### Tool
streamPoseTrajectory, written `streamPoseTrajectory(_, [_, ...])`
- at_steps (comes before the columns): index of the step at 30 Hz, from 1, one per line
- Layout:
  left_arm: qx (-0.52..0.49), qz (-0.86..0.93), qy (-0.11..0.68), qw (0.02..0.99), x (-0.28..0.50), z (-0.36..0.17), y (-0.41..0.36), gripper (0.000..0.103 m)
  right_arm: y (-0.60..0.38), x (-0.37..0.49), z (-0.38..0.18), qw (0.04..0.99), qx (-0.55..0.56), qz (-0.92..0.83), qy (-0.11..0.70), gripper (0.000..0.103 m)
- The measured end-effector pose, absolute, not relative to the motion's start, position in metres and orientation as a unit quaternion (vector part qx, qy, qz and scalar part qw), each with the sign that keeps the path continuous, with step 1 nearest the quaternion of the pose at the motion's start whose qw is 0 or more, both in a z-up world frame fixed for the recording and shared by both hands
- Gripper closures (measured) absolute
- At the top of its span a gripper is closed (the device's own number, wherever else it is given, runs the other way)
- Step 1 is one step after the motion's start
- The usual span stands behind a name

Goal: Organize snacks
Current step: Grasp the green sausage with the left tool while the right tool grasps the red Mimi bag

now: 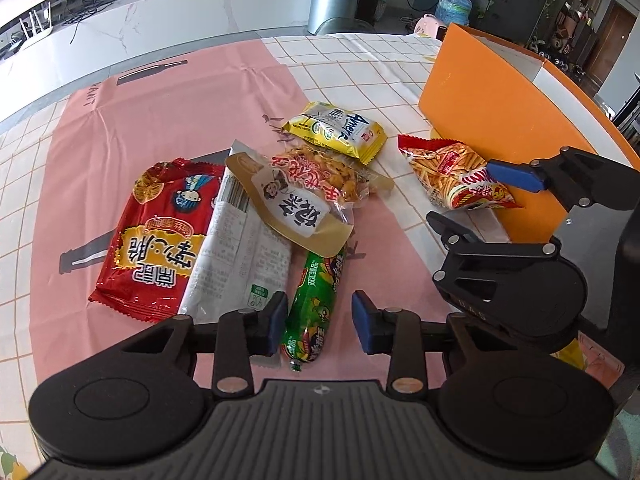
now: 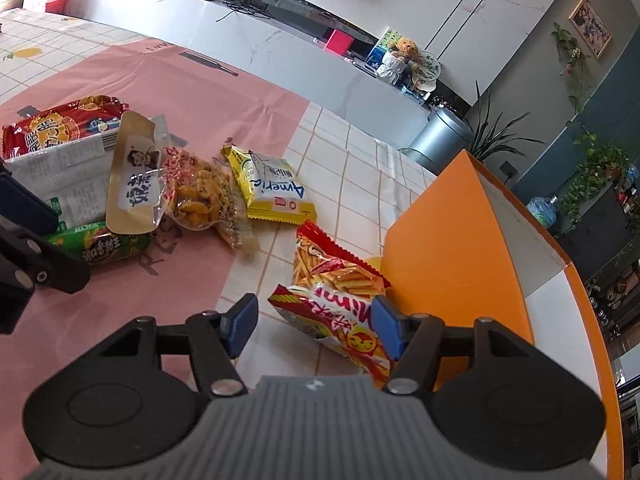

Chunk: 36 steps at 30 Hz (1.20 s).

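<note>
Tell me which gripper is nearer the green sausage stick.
Left. The left gripper straddles the green sausage stick, pads not pressing; the right gripper is off beside the orange box, around the red fries bag.

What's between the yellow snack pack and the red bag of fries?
Nothing: only bare checked tablecloth lies between the yellow snack pack and the red fries bag. The right wrist view shows that gap best.

"Ameria" | yellow packet (image 2: 272, 190) ; "Mimi" | red chip bag (image 2: 340, 300)
</note>
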<state>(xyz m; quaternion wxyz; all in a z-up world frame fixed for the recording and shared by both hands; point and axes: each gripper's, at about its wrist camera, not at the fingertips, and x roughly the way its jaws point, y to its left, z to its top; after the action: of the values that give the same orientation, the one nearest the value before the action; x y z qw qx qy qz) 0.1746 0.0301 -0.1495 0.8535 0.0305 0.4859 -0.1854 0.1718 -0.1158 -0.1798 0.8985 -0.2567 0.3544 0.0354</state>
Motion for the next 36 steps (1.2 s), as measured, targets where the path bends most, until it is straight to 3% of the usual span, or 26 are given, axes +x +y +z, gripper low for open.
streamPoseTrajectory(2, [0.027,-0.184,0.489,0.852,0.176,-0.152,0.029,0.067,-0.116,0.173,-0.183,0.898,-0.253,0.036,0.359,0.044])
streamPoseTrajectory(6, [0.024,-0.175,0.488,0.855,0.179,-0.156,0.026,0.067,-0.121,0.175,-0.186,0.897,-0.240,0.033,0.371,0.060])
streamPoseTrajectory(10, [0.028,-0.168,0.487,0.857,0.180,-0.156,0.023,0.072,-0.126,0.174,-0.185,0.896,-0.230,0.037,0.379,0.087])
streamPoseTrajectory(17, [0.009,-0.151,0.502,0.852,0.179,-0.154,0.025,0.076,-0.126,0.168,-0.179,0.897,-0.221,0.053,0.378,0.102])
streamPoseTrajectory(32, [-0.030,-0.127,0.507,0.852,0.157,-0.140,0.048,0.078,-0.111,0.094,-0.148,0.878,-0.128,0.183,0.424,0.102])
streamPoseTrajectory(33, [-0.031,-0.127,0.508,0.852,0.156,-0.140,0.049,0.078,-0.112,0.091,-0.147,0.879,-0.121,0.182,0.424,0.097])
streamPoseTrajectory(36, [-0.037,-0.127,0.510,0.850,0.154,-0.142,0.050,0.078,-0.118,0.086,-0.140,0.887,-0.092,0.169,0.419,0.067])
